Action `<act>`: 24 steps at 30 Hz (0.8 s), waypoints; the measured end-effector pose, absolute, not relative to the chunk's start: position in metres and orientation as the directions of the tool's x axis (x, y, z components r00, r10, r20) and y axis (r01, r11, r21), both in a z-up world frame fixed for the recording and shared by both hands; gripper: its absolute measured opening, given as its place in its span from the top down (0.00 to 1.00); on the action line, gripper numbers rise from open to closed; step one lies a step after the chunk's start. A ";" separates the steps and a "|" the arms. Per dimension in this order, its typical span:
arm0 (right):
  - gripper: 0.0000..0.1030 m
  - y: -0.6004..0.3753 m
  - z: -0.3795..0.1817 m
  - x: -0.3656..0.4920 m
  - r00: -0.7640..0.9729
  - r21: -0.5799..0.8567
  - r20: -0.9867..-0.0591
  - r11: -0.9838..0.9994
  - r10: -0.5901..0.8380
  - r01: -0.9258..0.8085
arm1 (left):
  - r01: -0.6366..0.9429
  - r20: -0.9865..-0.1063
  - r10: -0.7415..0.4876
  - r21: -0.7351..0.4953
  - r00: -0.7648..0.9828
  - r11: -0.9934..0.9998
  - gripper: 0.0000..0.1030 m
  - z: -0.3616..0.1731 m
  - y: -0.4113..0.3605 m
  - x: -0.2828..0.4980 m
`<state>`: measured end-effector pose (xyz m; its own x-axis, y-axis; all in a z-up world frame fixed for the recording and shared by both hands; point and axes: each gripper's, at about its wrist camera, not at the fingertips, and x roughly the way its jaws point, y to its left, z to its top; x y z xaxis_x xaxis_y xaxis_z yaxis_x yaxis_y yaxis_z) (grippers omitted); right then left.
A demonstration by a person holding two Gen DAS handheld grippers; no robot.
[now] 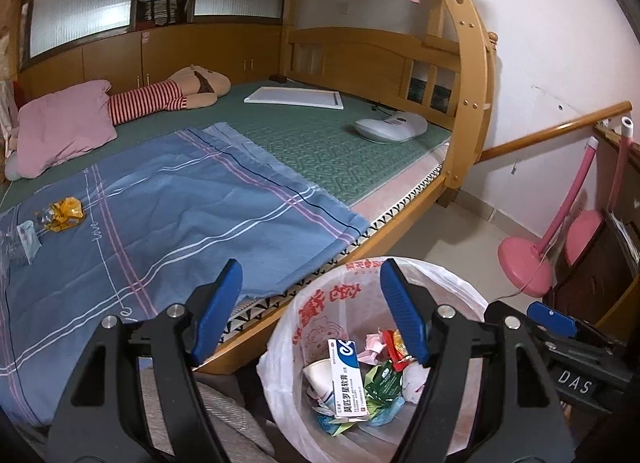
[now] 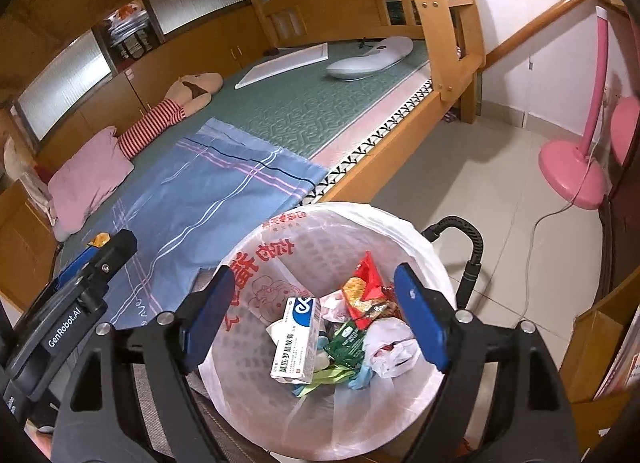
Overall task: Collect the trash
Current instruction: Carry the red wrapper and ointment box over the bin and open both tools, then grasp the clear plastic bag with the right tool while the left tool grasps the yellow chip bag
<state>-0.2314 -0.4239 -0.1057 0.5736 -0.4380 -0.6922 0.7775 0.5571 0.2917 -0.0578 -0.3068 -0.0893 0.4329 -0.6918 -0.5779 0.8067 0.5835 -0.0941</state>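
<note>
A trash bin lined with a white plastic bag [image 1: 316, 303] [image 2: 400, 223] stands on the floor beside the bed. In it lie a white and blue medicine box [image 1: 346, 379] [image 2: 298, 337], a red snack wrapper [image 2: 364, 287], a green packet [image 2: 346, 341] and crumpled paper. My left gripper [image 1: 310, 311] is open and empty above the bin's near rim. My right gripper [image 2: 314, 321] is open and empty right over the bin. On the blue blanket lie a crumpled yellow wrapper [image 1: 64, 215] and a clear plastic packet [image 1: 20, 243] at the far left.
The wooden bunk bed [image 1: 400, 219] holds a pink pillow [image 1: 64, 127], a striped plush toy [image 1: 176, 93], a white board [image 1: 294, 97] and a white pad [image 1: 390, 127]. A pink fan stand [image 2: 572, 175] with its cord is on the tiled floor at right.
</note>
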 end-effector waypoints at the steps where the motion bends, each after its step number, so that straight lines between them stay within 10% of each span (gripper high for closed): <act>1: 0.22 -0.423 -0.105 -0.226 0.576 0.289 -0.694 0.566 -0.432 0.772 | 0.803 -0.577 -0.692 -0.100 0.435 0.588 0.30 -0.089 -0.305 -0.054; 12: 0.18 -0.400 -0.096 -0.137 0.610 0.239 -0.703 0.686 -0.367 0.687 | 0.694 -0.570 -0.630 -0.137 0.528 0.706 0.14 -0.088 -0.246 0.020; 24: 0.14 -0.329 -0.110 0.093 0.659 0.235 -0.746 0.888 -0.096 0.396 | 0.284 -0.601 -0.254 -0.046 0.758 0.958 0.12 -0.119 -0.066 0.176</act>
<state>0.0931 -0.3294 -0.1103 0.6591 -0.0963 -0.7459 0.3956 0.8879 0.2349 0.1760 -0.0663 -0.1186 0.7576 -0.2538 -0.6013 0.2843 0.9576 -0.0460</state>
